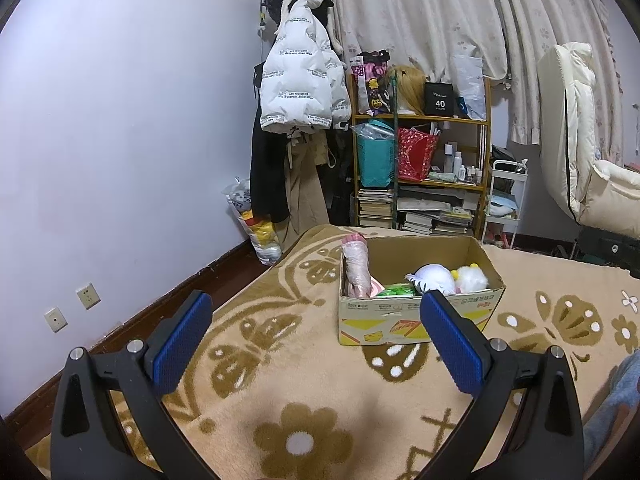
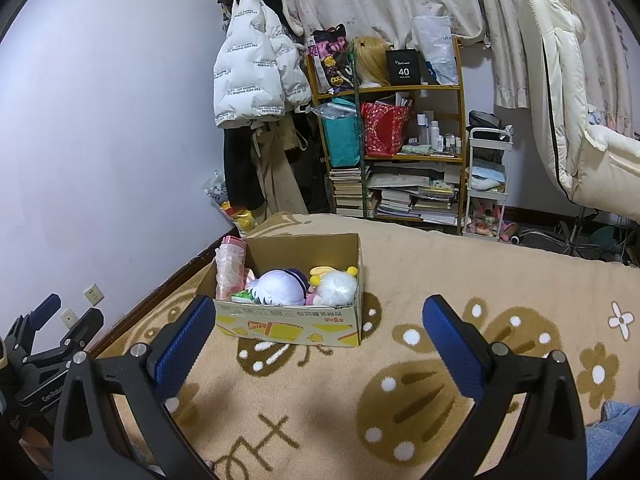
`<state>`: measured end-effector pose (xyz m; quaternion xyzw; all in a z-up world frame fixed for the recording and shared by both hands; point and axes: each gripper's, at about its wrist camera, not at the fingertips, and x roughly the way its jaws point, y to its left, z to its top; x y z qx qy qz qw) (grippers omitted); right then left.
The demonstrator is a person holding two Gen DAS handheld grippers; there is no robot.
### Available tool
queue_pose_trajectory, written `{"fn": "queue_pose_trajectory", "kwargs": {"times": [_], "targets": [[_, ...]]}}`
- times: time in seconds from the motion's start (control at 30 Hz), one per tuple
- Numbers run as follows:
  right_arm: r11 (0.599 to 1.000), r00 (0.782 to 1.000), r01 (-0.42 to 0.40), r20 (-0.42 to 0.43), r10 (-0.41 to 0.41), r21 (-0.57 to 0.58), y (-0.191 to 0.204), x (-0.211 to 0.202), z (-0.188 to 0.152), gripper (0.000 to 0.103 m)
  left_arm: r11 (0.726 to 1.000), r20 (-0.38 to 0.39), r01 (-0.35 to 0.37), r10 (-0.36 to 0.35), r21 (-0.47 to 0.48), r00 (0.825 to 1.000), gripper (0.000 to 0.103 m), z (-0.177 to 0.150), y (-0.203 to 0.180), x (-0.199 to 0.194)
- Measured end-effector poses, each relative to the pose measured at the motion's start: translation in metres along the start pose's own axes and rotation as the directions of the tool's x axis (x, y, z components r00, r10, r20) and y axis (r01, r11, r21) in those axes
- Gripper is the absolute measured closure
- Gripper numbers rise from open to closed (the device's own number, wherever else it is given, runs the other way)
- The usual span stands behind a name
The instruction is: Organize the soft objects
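On the tan flowered blanket, a cardboard box sits open-topped, well ahead of both grippers. Inside it: a round white-and-purple plush near the middle, a fluffy white plush with yellow bits touching it at the right end, a small green item against the front wall, and a pink roll wrapped in clear plastic standing upright in the left corner, reaching above the rim.

Left gripper: blue-padded fingers spread wide, nothing between them, held above bare blanket; the box lies ahead, between the tips and toward the right finger. Right gripper: fingers likewise wide apart and empty, the box just ahead of its left fingertip. From the right wrist view the left gripper shows at the far left edge, jaws apart.

Blue fabric shows at the lower right edge. Background: a shelf of books and bags, and a white puffer jacket hanging by the wall.
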<state>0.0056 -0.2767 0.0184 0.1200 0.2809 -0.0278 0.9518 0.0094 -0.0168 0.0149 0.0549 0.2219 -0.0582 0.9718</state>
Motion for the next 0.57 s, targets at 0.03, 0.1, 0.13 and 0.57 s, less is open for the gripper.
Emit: {"fn": "queue_pose_trajectory", "kwargs": {"times": [0.03, 0.1, 0.13, 0.57], "targets": [[1.0, 1.0, -0.001, -0.003, 0.001, -0.002, 0.0006, 0.0007, 0.0008, 0.0, 1.0, -0.001, 0.001, -0.001, 0.001, 1.0, 0.001, -0.0001, -0.0001, 0.0003], [1.0, 1.0, 0.0, -0.001, 0.0, -0.001, 0.0007, 0.0006, 0.0011, 0.0, 1.0, -0.001, 0.005, -0.005, 0.001, 1.0, 0.001, -0.0007, -0.0002, 0.0001], [1.0, 1.0, -0.001, -0.003, 0.001, -0.002, 0.0005, 0.0007, 0.0011, 0.0, 1.0, -0.002, 0.007, -0.007, 0.001, 1.0, 0.001, -0.0005, -0.0004, 0.0004], [1.0, 1.0, 0.002, -0.004, -0.002, -0.005, 0.001, 0.0006, 0.0014, 0.0, 1.0, 0.005, 0.004, -0.004, 0.01, 1.0, 0.001, -0.0023, 0.0001, -0.0016]]}}
